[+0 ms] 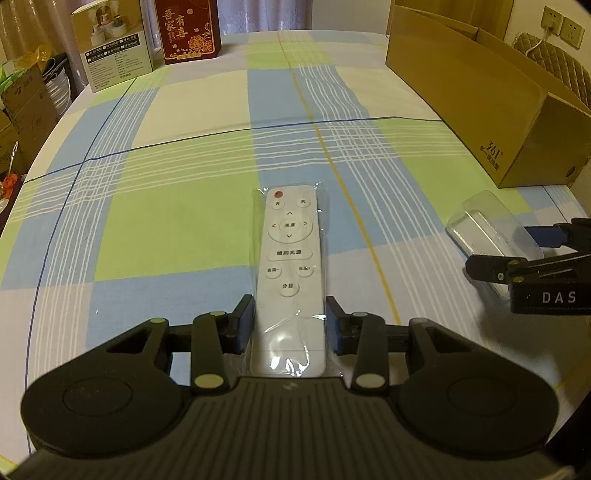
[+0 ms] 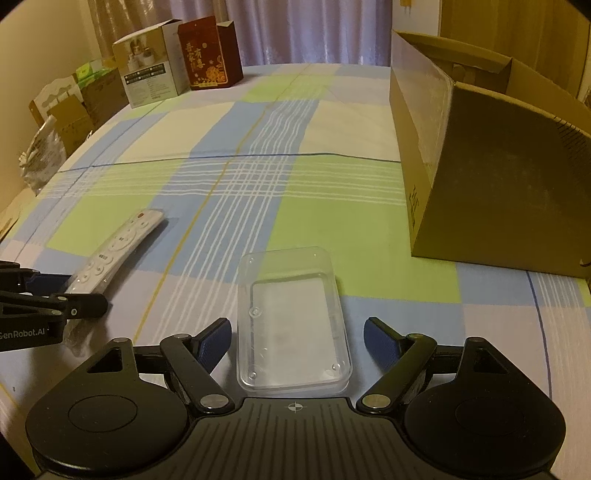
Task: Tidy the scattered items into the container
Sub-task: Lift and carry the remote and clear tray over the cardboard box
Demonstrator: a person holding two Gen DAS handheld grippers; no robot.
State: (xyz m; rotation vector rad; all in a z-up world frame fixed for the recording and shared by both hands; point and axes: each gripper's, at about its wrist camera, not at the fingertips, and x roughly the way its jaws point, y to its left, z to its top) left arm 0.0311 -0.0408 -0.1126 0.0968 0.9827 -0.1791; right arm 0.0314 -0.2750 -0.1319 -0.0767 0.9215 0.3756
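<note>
A white remote (image 1: 290, 240) in a clear plastic sleeve lies on the checked tablecloth. My left gripper (image 1: 290, 317) holds it near its lower end, with both blue pads pressed against its sides. The right wrist view shows the same remote (image 2: 118, 243) and left gripper (image 2: 59, 291) at the left. A clear plastic box (image 2: 291, 317) rests on the cloth between the spread fingers of my right gripper (image 2: 299, 339), which is open with a gap on each side. The open cardboard box (image 2: 498, 184) stands to the right, beyond it.
A white-green carton (image 1: 118, 48) and a dark red gift box (image 1: 188, 29) stand at the far left of the table. The cardboard box (image 1: 480, 92) fills the far right. Clutter lies beyond the table's left edge (image 1: 22, 177).
</note>
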